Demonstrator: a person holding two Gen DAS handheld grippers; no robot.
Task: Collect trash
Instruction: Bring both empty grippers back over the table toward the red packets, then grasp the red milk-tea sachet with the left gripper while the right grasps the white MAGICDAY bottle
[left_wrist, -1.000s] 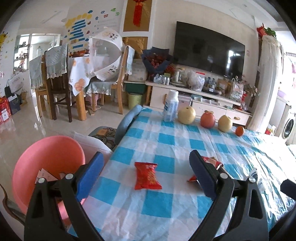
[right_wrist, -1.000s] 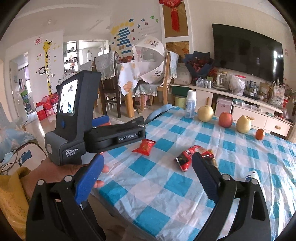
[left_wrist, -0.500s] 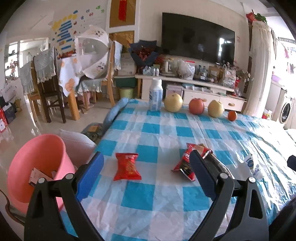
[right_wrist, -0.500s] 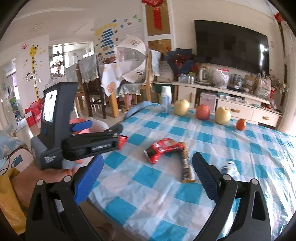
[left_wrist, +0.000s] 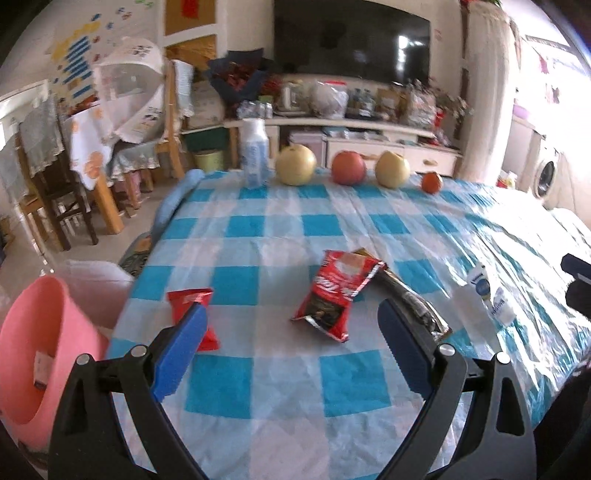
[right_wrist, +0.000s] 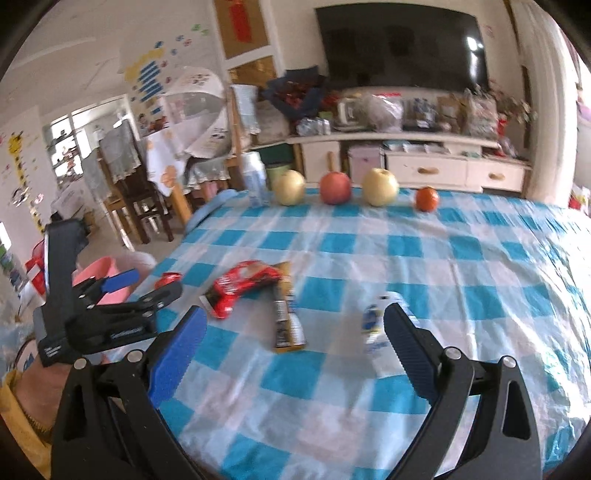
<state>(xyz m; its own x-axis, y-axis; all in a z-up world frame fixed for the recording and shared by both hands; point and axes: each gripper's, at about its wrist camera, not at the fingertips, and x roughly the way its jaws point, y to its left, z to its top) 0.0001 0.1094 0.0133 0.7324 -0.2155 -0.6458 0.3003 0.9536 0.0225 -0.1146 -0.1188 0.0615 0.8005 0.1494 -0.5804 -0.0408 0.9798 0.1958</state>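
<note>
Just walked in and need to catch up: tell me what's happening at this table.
A person holding a two-finger gripper in each hand is clearing trash off the checked table. Both the left gripper and right gripper are open and empty above the near edge. Still lying on the cloth: a small red packet, a larger red wrapper, a dark wrapper and a white-and-blue wrapper. A pink bin waits beside the table.
</note>
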